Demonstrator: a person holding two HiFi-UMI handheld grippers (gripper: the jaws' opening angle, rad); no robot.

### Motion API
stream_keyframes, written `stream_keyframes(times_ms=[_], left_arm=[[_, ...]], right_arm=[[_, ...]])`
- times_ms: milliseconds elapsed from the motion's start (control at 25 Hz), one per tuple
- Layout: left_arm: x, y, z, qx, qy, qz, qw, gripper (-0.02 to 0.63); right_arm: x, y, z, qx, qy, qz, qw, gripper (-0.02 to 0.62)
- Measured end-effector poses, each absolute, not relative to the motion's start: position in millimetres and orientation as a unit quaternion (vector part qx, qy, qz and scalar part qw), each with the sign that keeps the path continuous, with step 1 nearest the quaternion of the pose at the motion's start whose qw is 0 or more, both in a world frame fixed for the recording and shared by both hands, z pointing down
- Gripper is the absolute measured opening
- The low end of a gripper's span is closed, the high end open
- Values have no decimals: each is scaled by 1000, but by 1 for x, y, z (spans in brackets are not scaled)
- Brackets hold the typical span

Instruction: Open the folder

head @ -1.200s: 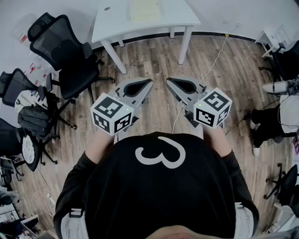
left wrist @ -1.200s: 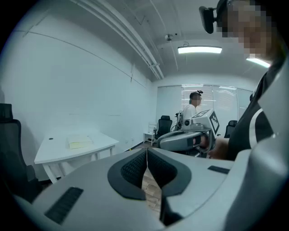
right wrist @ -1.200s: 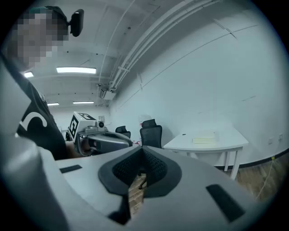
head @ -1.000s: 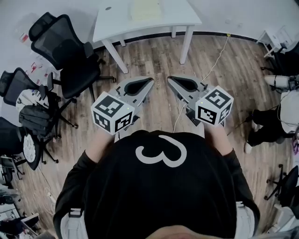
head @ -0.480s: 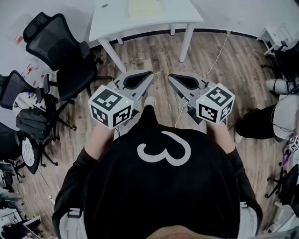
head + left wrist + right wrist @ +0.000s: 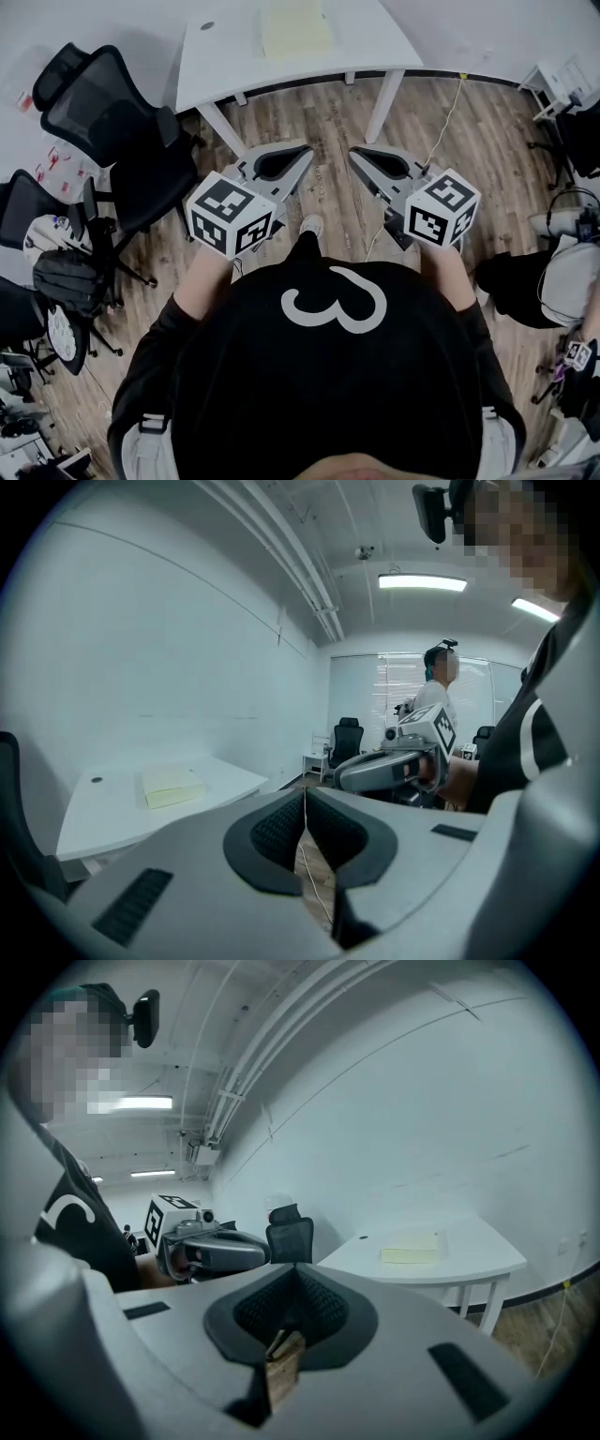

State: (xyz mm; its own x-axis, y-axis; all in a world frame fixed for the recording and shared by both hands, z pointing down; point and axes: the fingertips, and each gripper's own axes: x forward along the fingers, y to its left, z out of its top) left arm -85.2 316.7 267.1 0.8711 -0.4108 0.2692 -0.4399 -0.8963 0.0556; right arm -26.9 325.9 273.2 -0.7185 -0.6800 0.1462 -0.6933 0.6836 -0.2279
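Both claws shut and empty – folder well apart on the tabletop ahead.
Near: left claw and right claw are held side by side over the wood floor, jaws pressed together with nothing between them. Far: the pale yellow folder lies flat on the white tabletop, out of reach. Risks — claws arriving shut would shove the folder across the smooth top; the office chair beside the tabletop could snag the left arm; the opening edge can't be made out from here, so a wrong-side pinch might lift the whole folder.
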Motion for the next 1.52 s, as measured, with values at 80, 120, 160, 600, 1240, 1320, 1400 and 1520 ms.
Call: stream_keyframes(times_ms=[80,120,160,600,1240,1320,1400,1520], left_arm=[[-86,280,270,966,-214,130,69,20],[-86,262,272,966,-211,133,73,20],[-86,243,273,966,-207,136,75,20],[-92,59,296,967,-184,156,83,20],[-32,-47,332,955,-193,213,76,20],[-23,-63,338,951,-201,225,71,20],[-14,-81,345,946,-209,239,65,20],[-2,-107,355,942,-218,247,73,21]], right_arm=[[-27,290,274,380,-913,144,23,25],[-26,271,274,383,-911,150,21,25],[-26,252,274,387,-908,157,19,25],[-29,79,297,419,-885,203,33,25],[50,-11,337,442,-864,241,20,25],[61,-25,345,439,-865,242,21,25],[72,-40,353,438,-865,243,26,25],[84,-63,365,432,-865,255,27,26]])
